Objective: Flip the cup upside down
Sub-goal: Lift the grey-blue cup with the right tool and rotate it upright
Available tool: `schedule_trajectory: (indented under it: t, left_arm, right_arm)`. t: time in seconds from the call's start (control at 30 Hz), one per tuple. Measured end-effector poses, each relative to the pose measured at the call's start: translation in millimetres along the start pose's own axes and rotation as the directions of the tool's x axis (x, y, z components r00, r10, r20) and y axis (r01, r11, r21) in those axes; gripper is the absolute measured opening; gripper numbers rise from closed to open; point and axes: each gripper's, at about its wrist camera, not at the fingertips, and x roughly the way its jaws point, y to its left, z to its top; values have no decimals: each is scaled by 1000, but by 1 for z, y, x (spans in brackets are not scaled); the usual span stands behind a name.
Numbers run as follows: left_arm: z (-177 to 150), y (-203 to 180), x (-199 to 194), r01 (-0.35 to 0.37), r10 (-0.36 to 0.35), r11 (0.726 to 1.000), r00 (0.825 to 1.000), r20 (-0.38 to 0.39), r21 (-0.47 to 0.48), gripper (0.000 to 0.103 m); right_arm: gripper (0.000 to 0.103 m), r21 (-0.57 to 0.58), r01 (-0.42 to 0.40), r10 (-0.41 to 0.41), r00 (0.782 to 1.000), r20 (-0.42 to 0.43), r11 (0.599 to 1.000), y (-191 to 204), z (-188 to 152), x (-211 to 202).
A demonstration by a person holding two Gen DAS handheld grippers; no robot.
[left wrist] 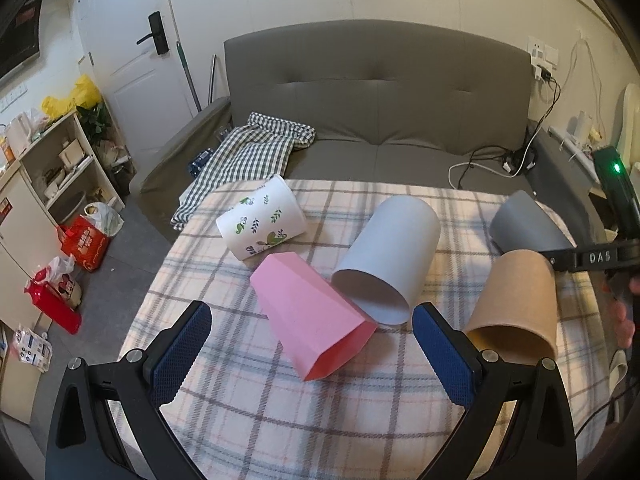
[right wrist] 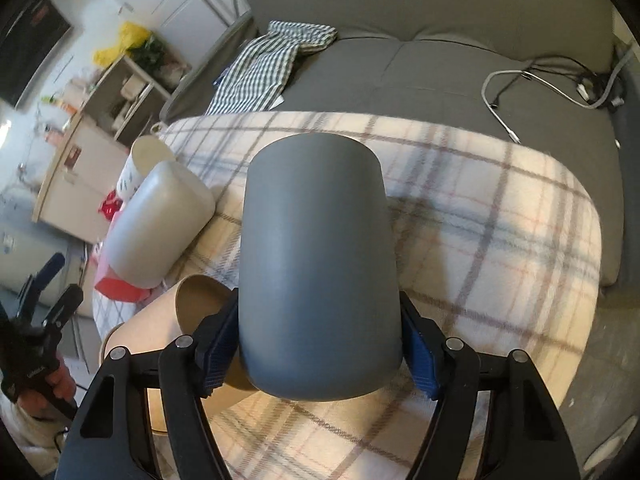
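Several cups lie on their sides on a plaid-covered table [left wrist: 248, 400]. My right gripper [right wrist: 320, 344] is shut on a dark grey cup [right wrist: 316, 256], its blue pads [right wrist: 218, 348] pressing both sides near one end; the same cup shows at the right in the left wrist view [left wrist: 524, 224]. My left gripper [left wrist: 312, 356] is open and empty, low over the table's near edge, with the pink faceted cup [left wrist: 316, 316] lying between and just beyond its fingertips. A pale blue cup [left wrist: 392, 260], a tan cup [left wrist: 516, 300] and a white leaf-print cup [left wrist: 262, 222] lie nearby.
A grey sofa [left wrist: 376, 92] stands behind the table with a checked cloth [left wrist: 248, 152] and cables [left wrist: 492, 164] on it. Shelves [left wrist: 68, 164], bags and boxes crowd the floor at left. The right gripper's body [left wrist: 592, 258] reaches in from the right.
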Motion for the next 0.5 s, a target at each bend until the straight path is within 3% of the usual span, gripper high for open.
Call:
schedule_trajectory:
  t: [0.13, 0.27, 0.4, 0.5]
  left_arm:
    - [0, 6, -15, 12, -12, 1000, 1000, 23, -10, 103]
    - [-3, 15, -31, 27, -25, 999, 998, 49, -24, 103]
    - [-11, 27, -49, 41, -38, 998, 997, 69, -40, 103]
    - [-21, 38, -61, 52, -48, 998, 995, 87, -38, 103]
  right_arm:
    - [71, 49, 99, -102, 993, 67, 994, 0, -17, -22]
    - [71, 65, 293, -300, 941, 156, 954, 24, -44, -64]
    - [71, 101, 364, -378, 895, 238, 926, 65, -76, -100]
    - [71, 113, 363, -381, 885, 269, 925, 108, -100, -113]
